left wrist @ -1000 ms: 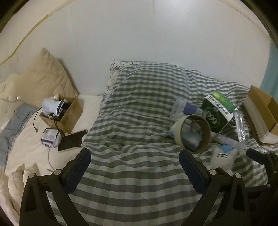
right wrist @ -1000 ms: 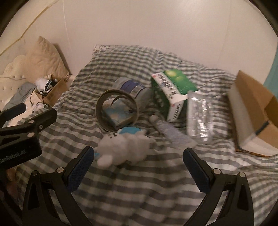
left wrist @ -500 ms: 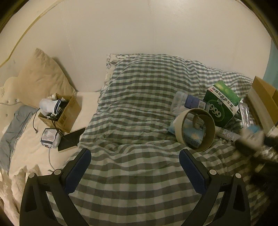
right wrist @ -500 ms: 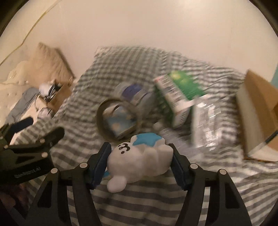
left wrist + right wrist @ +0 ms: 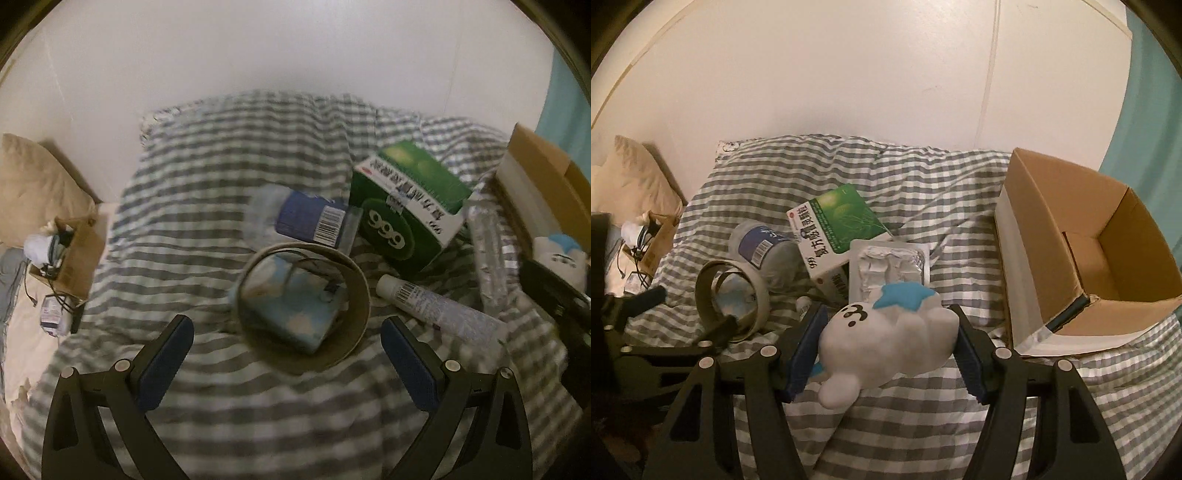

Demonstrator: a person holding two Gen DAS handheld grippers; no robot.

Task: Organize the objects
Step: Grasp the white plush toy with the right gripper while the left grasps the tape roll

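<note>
My right gripper (image 5: 888,350) is shut on a white plush toy (image 5: 890,343) with a blue star and holds it above the checked duvet, left of an open cardboard box (image 5: 1089,266). The toy also shows at the right edge of the left wrist view (image 5: 561,258). My left gripper (image 5: 286,365) is open and empty, just in front of a tape roll (image 5: 306,299) with a blue packet (image 5: 291,310) inside it. Behind lie a plastic bottle (image 5: 303,218), a green medicine box (image 5: 406,210), a tube (image 5: 439,310) and a blister pack (image 5: 888,266).
A small cardboard box (image 5: 74,254) with cables and clutter stands at the left beside a beige pillow (image 5: 33,192). A white wall runs behind the bed. The left gripper's frame (image 5: 646,332) shows at the left of the right wrist view.
My right gripper shut on the plush toy and lifted it toward the cardboard box. My left gripper moved forward and right, up to the tape roll.
</note>
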